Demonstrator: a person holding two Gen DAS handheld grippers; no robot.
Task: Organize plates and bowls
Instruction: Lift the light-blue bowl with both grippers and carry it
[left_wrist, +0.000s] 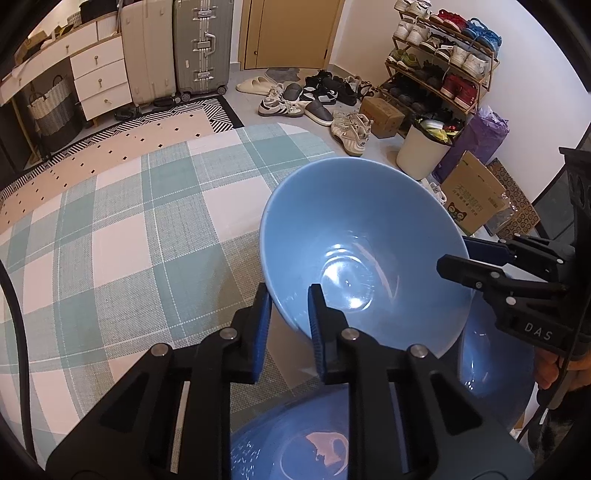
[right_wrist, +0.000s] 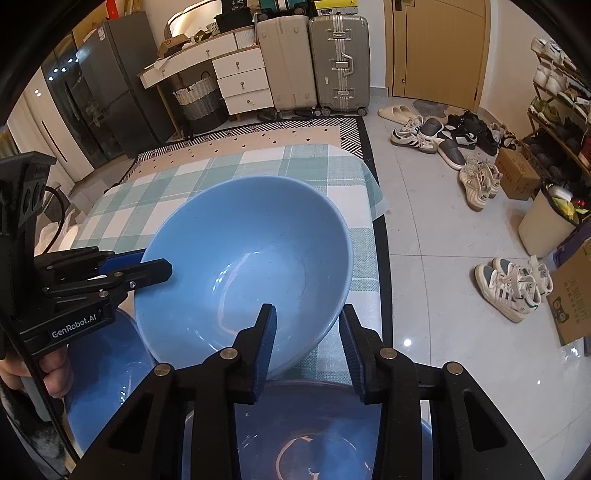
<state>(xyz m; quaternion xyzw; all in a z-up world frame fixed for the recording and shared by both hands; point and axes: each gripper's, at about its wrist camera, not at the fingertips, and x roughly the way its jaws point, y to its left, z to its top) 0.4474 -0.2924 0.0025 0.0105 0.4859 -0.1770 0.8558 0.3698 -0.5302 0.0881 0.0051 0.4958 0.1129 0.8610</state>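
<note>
Both my grippers, left (left_wrist: 286, 325) and right (right_wrist: 308, 343), pinch opposite rims of the tilted blue bowl (left_wrist: 354, 243); bare checked tabletop (left_wrist: 110, 221) fills the frame's left.

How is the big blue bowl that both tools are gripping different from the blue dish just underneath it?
The bowl is pale blue and plain inside; the dish is darker, with a pinkish mark at its centre. The bowl sits tilted, its rim pinched by the left tool and the right tool; the dish lies underneath, gripped by neither. Both are blue and glossy.
</note>
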